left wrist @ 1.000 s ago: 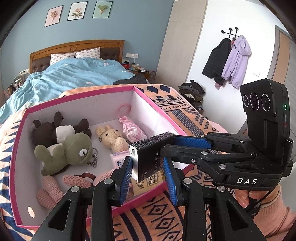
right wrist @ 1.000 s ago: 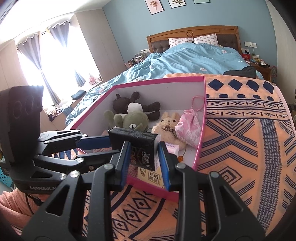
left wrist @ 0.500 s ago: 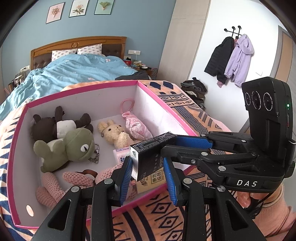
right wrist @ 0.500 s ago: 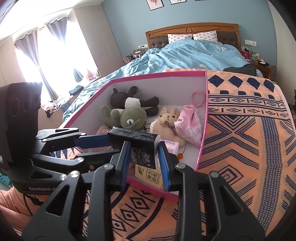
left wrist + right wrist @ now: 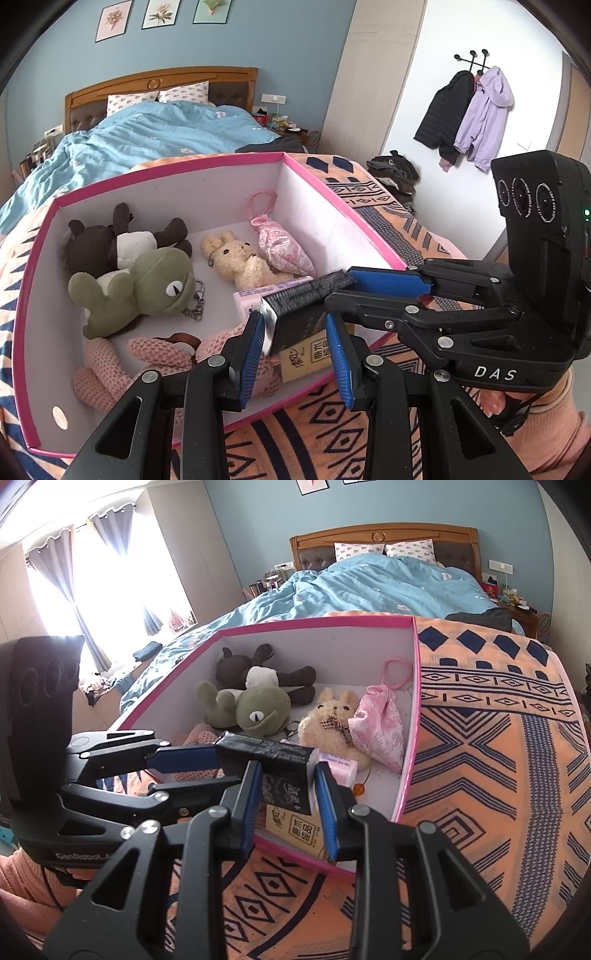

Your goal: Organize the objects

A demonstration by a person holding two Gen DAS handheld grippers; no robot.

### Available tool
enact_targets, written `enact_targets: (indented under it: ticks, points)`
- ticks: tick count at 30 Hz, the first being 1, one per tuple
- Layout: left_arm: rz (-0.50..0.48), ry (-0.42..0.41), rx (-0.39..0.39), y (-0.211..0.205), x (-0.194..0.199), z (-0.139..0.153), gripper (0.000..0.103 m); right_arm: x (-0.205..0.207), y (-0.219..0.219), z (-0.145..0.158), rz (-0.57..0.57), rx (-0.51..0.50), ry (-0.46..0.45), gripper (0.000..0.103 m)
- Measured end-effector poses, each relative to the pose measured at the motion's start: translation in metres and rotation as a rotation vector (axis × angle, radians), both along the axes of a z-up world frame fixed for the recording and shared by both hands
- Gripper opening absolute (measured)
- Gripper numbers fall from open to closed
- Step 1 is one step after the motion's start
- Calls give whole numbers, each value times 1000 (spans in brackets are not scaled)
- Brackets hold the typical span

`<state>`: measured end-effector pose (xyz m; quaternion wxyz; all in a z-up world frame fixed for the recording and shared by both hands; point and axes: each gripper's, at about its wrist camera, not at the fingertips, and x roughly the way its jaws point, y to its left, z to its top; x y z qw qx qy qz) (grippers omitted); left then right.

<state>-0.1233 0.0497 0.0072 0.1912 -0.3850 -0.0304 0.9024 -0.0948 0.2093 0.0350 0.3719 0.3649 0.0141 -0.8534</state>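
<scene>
A black carton (image 5: 299, 317) hangs over the near right corner of the pink-rimmed white box (image 5: 207, 162), above a tan carton (image 5: 306, 356) that stands inside. My left gripper (image 5: 295, 325) is shut on the black carton's near end. My right gripper (image 5: 340, 286) comes in from the right and is shut on its other end. In the right wrist view the right gripper (image 5: 288, 779) clamps the black carton (image 5: 266, 751), and the left gripper (image 5: 225, 768) grips it from the left, over the pink-rimmed box (image 5: 314, 622).
Inside the box lie a brown plush (image 5: 110, 240), a green frog plush (image 5: 147, 291), a cream bunny (image 5: 240, 258), a pink pouch (image 5: 280, 247), a pink knitted toy (image 5: 155, 354) and a small lilac packet (image 5: 258, 295). The box rests on an orange patterned blanket (image 5: 480, 757). A blue duvet (image 5: 166, 136) lies behind.
Both grippers keep their hold on the black carton over the same corner of the box. The view has tipped slightly; nothing in the box has moved.
</scene>
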Motion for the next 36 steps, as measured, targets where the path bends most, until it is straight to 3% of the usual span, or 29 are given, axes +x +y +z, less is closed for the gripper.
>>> enact_targets:
  ticks: [5,9,10,12,14,16,19,21,26,29,31,36]
  points:
    - [24,0,-11,-4,-1,-3,40,1,-7,-1,-6,40,16,33]
    - [88,18,-12,-15,3,-4,78,2,-7,-2,-34,52,33,37]
    - [96,23,-6,-19,6,-4,86,2,-5,-1,-41,48,35,41]
    - [110,43,5,-26,15,-2,90,7,-2,2,-42,33,44,49]
    - [126,75,-11,-30,24,0,94,14,1,6,-57,35,75,65]
    - [146,120,-31,-33,37,3,103,24,4,10,-50,21,98,68]
    - [172,179,-44,-36,56,7,103,43,7,14,-30,7,134,71]
    - [190,193,-51,-39,64,8,103,54,8,14,-16,1,151,80]
    - [249,225,-96,-40,88,0,103,88,4,6,-6,18,215,87]
    - [284,218,-120,-40,98,-9,103,105,0,-3,-25,47,255,100]
    - [310,199,-150,-40,104,-18,103,113,-1,-8,-43,56,271,102]
    - [364,152,-139,-47,115,-34,103,120,-3,-21,-72,56,256,102]
